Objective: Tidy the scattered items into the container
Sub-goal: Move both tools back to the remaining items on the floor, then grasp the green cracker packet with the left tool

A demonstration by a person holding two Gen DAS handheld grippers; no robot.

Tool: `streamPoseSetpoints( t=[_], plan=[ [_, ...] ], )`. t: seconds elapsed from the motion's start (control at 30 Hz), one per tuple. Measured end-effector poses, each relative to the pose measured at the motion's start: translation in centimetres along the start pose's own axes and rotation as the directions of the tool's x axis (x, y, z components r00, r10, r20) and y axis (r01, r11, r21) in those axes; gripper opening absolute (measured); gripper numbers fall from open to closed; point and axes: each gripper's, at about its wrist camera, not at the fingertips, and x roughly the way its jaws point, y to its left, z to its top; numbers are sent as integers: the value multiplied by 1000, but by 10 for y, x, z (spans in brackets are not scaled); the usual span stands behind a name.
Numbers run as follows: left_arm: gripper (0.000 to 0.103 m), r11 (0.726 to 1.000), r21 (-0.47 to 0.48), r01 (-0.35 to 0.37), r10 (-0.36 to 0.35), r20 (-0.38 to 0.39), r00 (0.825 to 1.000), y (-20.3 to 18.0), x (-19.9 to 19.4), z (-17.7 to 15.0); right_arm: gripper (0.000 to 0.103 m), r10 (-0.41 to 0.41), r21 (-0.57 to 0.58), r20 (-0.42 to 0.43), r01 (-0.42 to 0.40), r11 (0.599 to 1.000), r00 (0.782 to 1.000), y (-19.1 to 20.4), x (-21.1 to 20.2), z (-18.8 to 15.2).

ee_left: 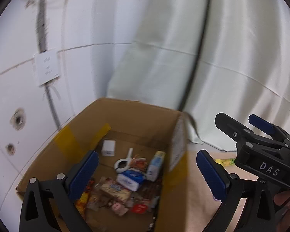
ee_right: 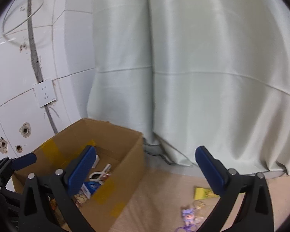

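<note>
An open cardboard box [ee_left: 71, 150] stands on the floor against the tiled wall. Inside lie a small white box [ee_left: 108, 147], a white clip [ee_left: 123, 162], a blue tissue pack [ee_left: 130, 179], a pale blue packet [ee_left: 155, 164] and several snack wrappers [ee_left: 116, 189]. My left gripper [ee_left: 147, 154] hangs open above the box with nothing between its fingers. My right gripper [ee_right: 146, 150] is open and empty too, over the box's right wall and the floor; it shows in the left wrist view [ee_left: 236, 118] to the right. A yellow packet [ee_right: 202, 192] and a purple toy keychain [ee_right: 187, 214] lie on the floor.
A pale curtain [ee_right: 183, 77] hangs down to the floor behind the box. The white tiled wall [ee_right: 9, 77] on the left carries a socket [ee_right: 44, 95] and a grey cable. A hand [ee_left: 286, 203] holds the right gripper. The floor is light wood.
</note>
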Motion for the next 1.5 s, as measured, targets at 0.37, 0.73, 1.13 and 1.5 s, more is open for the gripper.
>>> streamPoseSetpoints(
  t=[0.37,0.73,1.13,1.5],
  plan=[
    [102,993,71,100,-100,-3,995,-76,12,0,103,-142,84,16,140,987,990,-96,-35,-13],
    [102,970,127,206,-205,-26,978,-144,31,-23,103,-207,127,-35,209,970,978,-155,-46,-52],
    [102,946,198,258,-238,-120,964,-178,69,-101,103,-190,157,-155,214,964,970,-188,-32,-106],
    [98,931,218,294,-252,-200,947,-195,90,-144,103,-159,164,-234,200,966,959,-191,-20,-138]
  ],
)
